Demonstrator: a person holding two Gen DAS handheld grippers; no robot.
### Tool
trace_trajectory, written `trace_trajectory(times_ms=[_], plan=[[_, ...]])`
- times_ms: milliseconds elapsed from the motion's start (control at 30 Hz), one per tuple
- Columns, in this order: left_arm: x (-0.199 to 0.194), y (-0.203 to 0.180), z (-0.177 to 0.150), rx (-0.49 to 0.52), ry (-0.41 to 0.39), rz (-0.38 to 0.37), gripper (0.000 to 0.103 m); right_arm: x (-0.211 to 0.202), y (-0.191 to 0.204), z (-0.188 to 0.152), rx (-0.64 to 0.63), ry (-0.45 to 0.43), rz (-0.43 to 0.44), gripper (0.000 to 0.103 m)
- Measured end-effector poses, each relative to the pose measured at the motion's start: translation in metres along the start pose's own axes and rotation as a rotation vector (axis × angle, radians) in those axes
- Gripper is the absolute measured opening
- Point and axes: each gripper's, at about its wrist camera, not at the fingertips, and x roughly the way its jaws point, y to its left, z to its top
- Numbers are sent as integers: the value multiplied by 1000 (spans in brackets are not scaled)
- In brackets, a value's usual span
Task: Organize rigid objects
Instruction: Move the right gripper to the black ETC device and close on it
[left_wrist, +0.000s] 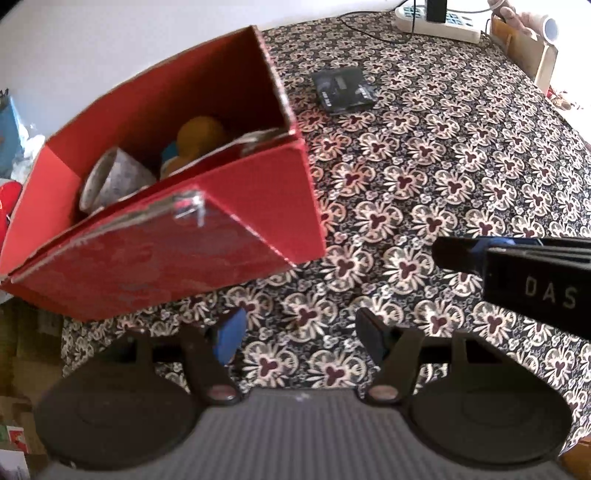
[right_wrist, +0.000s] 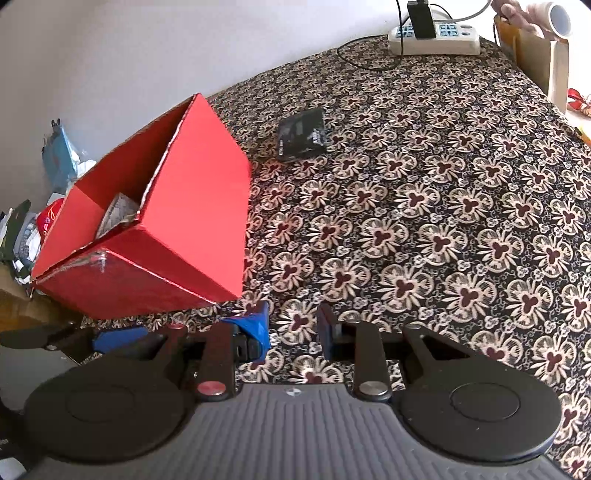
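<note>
A red cardboard box (left_wrist: 159, 236) (right_wrist: 155, 236) stands open on the floral tablecloth, at the left of both views. Inside it I see a patterned cup (left_wrist: 114, 177), an orange rounded toy (left_wrist: 201, 134) and something blue beside it. A flat black packet (left_wrist: 345, 92) (right_wrist: 303, 134) lies on the cloth beyond the box. My left gripper (left_wrist: 301, 338) hovers just right of the box's near corner, open, with only cloth between its blue pads. My right gripper (right_wrist: 293, 330) is slightly parted with nothing between its fingers; in the left wrist view it reaches in from the right (left_wrist: 443, 253).
A white power strip (left_wrist: 436, 18) (right_wrist: 434, 37) with cables sits at the far edge. A person's hand (right_wrist: 513, 11) holds a white tube over a wooden stand (right_wrist: 557, 70) at the back right. Clutter lies past the table's left edge (right_wrist: 22, 229).
</note>
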Motion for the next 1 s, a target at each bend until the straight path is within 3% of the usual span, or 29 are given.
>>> trace_trajectory(times_ms=[1000], plan=[[24,-67,23,44,55,-1,69,5,-73,12,75,52,17,11]])
